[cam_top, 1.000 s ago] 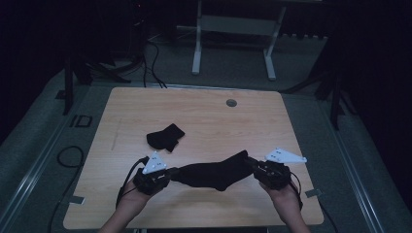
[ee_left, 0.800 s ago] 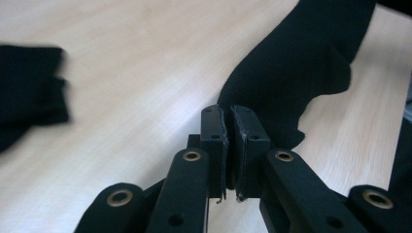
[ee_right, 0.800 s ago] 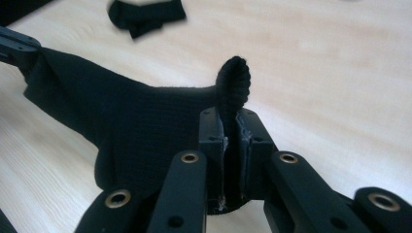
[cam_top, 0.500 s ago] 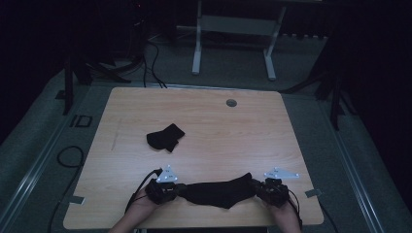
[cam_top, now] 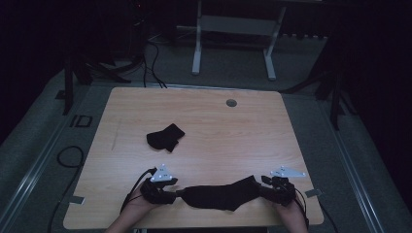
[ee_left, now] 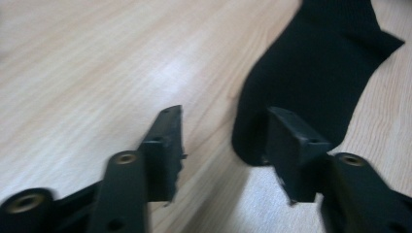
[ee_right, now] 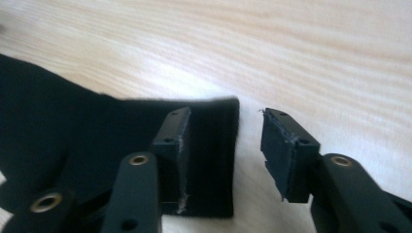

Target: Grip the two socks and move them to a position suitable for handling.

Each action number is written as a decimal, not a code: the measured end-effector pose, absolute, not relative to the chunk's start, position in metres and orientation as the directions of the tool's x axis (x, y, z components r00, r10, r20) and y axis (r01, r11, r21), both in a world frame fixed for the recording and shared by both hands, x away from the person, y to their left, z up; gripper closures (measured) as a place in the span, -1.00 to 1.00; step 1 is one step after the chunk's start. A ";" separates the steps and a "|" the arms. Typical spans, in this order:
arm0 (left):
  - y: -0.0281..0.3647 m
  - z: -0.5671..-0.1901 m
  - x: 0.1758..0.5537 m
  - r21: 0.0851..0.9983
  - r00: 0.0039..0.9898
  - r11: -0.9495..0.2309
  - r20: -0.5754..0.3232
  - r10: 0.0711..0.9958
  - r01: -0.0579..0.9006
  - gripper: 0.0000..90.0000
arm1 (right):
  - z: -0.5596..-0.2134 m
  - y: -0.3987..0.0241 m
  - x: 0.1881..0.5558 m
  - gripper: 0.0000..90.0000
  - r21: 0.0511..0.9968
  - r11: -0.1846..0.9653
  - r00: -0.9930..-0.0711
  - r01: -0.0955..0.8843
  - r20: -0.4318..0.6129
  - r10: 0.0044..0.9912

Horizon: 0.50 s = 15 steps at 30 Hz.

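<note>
Dark floor and cables ring a pale wooden table, lit well enough only across its top. Near its front edge a black sock lies stretched out flat, lengthwise between the person's two hands. A second sock, bunched into a loose lump, sits well apart, nearer the middle of the table.

At the flat sock's left end, the left gripper rests low on the wood. In the left gripper view its jaws stand about half open and have just been opening; the sock's toe end lies against the inner face of one jaw, but nothing is pinched between the pads.

At the other end, the right gripper is likewise down on the table. In the right gripper view its jaws have also just been opening and stand half apart; the ribbed cuff lies under and around one jaw, with bare wood between the two pads, so the cloth is released.

Judging by this, the first sock has been laid out straight and let go, which looks like the opening step of pairing or folding. What seems left is to fetch the crumpled sock, smooth it, and lay it on or beside the flat one; the crumpled one is untouched so far.
</note>
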<state>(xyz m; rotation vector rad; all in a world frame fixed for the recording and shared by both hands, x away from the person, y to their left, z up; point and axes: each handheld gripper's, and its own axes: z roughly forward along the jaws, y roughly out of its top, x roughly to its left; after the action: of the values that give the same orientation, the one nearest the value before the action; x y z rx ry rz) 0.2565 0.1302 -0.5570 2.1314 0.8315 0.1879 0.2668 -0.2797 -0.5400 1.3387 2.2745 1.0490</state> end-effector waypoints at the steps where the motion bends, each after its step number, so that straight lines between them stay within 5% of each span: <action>1: 0.133 -0.555 0.256 0.749 0.767 -0.439 -0.142 0.626 0.497 -0.03 | -0.538 -0.279 0.269 0.13 0.721 0.301 -0.530 0.625 0.108 0.841; 15: 0.173 -0.559 0.237 0.783 0.727 -0.364 -0.157 0.668 0.504 -0.14 | -0.517 -0.214 0.306 -0.12 0.754 0.412 -0.679 0.513 0.062 0.732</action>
<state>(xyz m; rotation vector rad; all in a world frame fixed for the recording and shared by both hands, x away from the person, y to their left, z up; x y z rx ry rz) 0.2367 0.1728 -0.5594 2.0416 0.8882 0.2342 0.3064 -0.2135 -0.5168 1.0850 2.3930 1.1305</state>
